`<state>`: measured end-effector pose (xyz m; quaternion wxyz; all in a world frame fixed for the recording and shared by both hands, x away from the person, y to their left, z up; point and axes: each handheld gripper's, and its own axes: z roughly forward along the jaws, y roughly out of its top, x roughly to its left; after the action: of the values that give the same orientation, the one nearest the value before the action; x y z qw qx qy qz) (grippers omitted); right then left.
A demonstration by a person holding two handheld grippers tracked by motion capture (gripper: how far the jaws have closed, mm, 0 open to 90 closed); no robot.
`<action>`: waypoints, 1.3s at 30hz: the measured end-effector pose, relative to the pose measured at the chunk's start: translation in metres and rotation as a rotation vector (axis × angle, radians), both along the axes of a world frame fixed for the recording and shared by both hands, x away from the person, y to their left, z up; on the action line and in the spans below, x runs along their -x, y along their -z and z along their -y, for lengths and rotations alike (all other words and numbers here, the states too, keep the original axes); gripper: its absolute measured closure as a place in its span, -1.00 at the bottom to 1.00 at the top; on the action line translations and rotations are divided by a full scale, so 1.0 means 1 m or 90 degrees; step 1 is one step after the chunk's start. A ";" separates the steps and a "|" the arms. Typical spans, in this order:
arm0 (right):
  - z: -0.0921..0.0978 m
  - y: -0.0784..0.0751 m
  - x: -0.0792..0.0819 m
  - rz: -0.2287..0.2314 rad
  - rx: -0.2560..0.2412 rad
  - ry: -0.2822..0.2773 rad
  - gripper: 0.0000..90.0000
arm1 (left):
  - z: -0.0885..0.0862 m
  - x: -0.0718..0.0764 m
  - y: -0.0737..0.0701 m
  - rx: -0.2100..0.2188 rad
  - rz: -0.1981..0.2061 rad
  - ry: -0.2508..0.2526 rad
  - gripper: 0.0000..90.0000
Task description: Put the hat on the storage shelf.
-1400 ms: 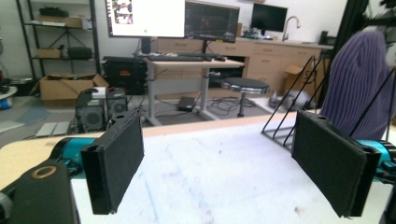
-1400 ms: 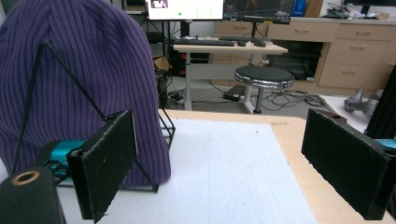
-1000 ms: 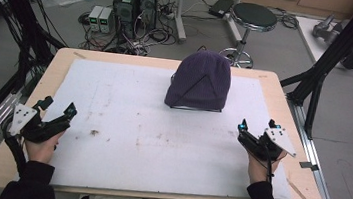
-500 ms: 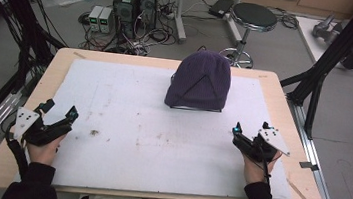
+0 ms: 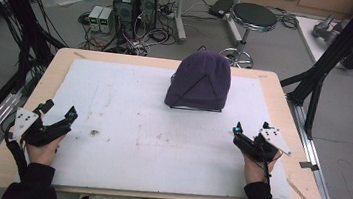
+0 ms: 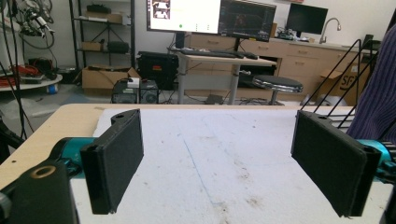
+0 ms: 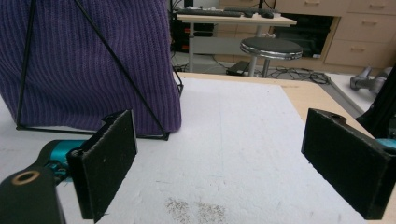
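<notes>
A purple knitted beanie [image 5: 199,82] sits over a black wire stand [image 5: 194,108] at the far middle of the white mat. In the right gripper view the beanie [image 7: 88,60] rises close ahead on the left, with the stand's thin black rods [image 7: 126,70] crossing it. My right gripper [image 5: 250,128] is held open near the mat's right edge, in front of and to the right of the beanie, nothing between its pads [image 7: 219,163]. At the mat's left edge my left gripper [image 5: 60,110] is open and empty [image 6: 217,158]. The beanie's edge [image 6: 376,102] shows at the right of that view.
A white foam mat [image 5: 136,125] covers most of the wooden table [image 5: 289,107]; faint dirt marks [image 5: 94,132] dot it. Beyond the far edge stand a black stool [image 5: 253,16] and computer boxes [image 5: 135,4] with cables. Black frame legs [image 5: 329,61] flank the table.
My right gripper has drifted a little to the left, toward the beanie. The left gripper has edged slightly inward. Both stay open and the beanie has not moved.
</notes>
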<state>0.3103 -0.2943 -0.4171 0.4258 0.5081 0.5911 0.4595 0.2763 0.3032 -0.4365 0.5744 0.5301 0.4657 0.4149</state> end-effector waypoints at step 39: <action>0.001 0.002 -0.003 -0.022 -0.016 -0.008 -0.78 | 0.001 0.001 0.005 0.002 -0.014 0.025 -0.59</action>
<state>0.3137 -0.2955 -0.4187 0.4064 0.5177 0.5956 0.4605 0.2754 0.3018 -0.4416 0.5781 0.5430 0.4619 0.3969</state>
